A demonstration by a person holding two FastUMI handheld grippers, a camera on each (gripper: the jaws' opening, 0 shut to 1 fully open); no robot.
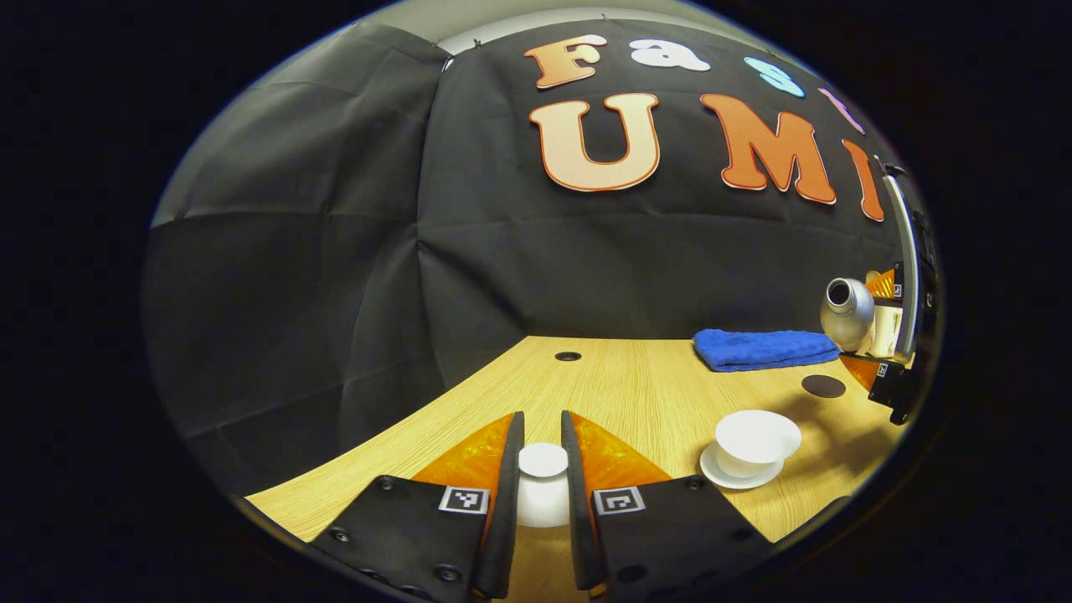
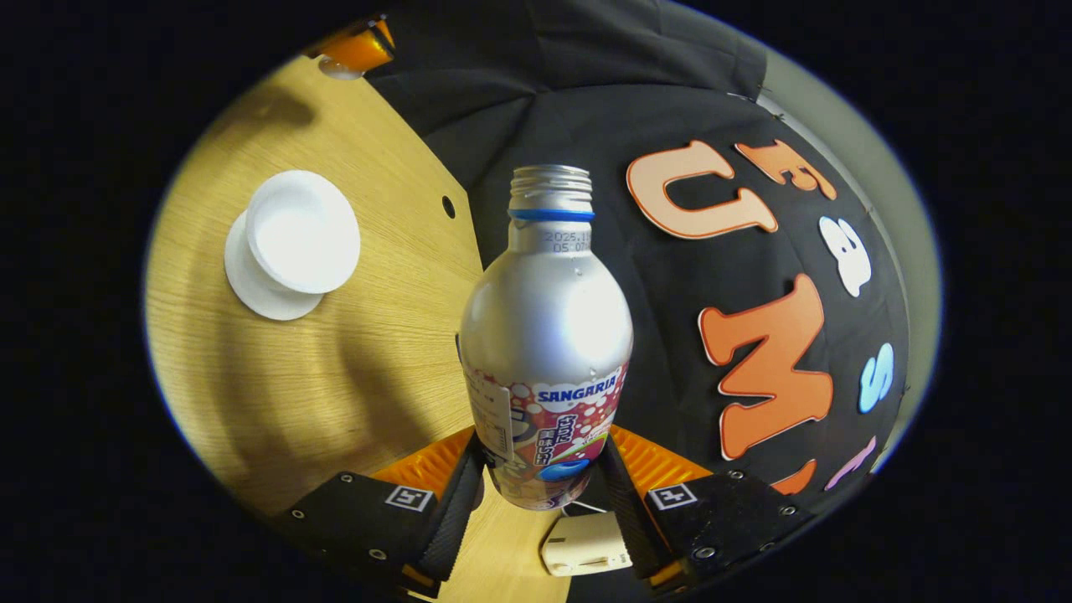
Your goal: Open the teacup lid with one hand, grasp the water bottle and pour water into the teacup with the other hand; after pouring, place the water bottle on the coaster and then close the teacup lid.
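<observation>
The left hand-held gripper [image 1: 543,469] is gripping the lid [image 1: 543,461]; the right hand-held gripper [image 2: 543,494] is gripping the tilting bottle [image 2: 546,335]. Cup [image 1: 756,435] uncovered; pouring, coaster [image 1: 823,385] and closing remaining.

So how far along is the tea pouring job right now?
Done: lid is off, clamped in the left gripper; the cup sits open. In hand: the right gripper holds the bottle tilted, away from the cup. Left: pouring, bottle onto coaster, relidding.

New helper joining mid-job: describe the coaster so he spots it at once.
On the wooden table, look toward the far side by the blue towel. The coaster lies just right of it: a small, flat, dark disc, unlike the white cup.
</observation>
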